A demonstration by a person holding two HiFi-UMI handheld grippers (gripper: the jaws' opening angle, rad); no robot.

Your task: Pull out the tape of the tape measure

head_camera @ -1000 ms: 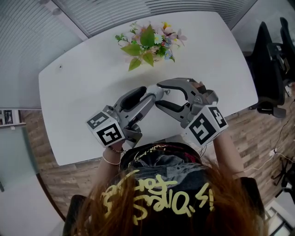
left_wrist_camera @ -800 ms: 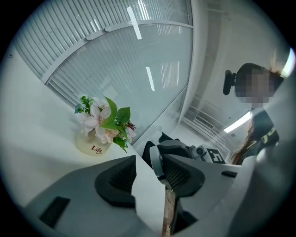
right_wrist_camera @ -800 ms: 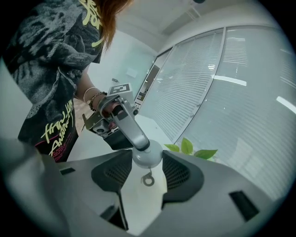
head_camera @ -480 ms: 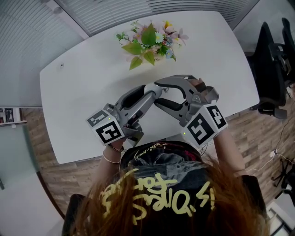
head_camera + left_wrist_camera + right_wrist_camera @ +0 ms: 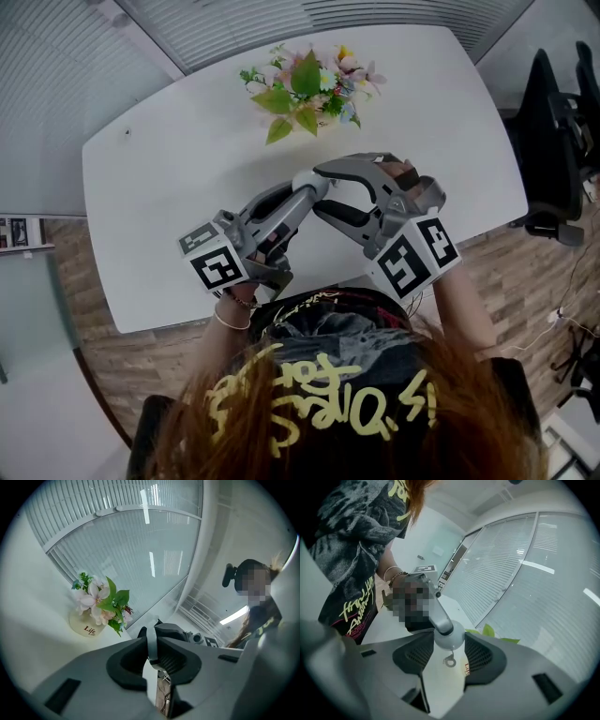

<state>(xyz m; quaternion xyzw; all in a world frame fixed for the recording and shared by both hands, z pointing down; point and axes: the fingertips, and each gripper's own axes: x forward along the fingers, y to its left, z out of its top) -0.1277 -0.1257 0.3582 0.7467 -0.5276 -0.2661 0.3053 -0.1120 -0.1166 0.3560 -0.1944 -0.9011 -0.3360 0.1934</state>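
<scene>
A small round white tape measure case [image 5: 450, 637] sits between the pads of my right gripper [image 5: 449, 645], which is shut on it; a little metal ring [image 5: 449, 661] hangs under it. In the head view both grippers meet tip to tip above the white table [image 5: 178, 178]. My left gripper [image 5: 302, 190] reaches the case from the left. Its jaws have just been closing and now pinch a thin white tape end [image 5: 152, 644] in the left gripper view. My right gripper [image 5: 322, 193] holds the case just beyond.
A pot of artificial flowers [image 5: 305, 89] stands at the table's far side, also in the left gripper view as flowers [image 5: 101, 603]. A black office chair [image 5: 553, 141] is at the right, off the table. Glass walls with blinds surround the room.
The left gripper's two fingers have drawn together onto the tape end. Both hands stay where they were, and the right grip on the case is unchanged.
</scene>
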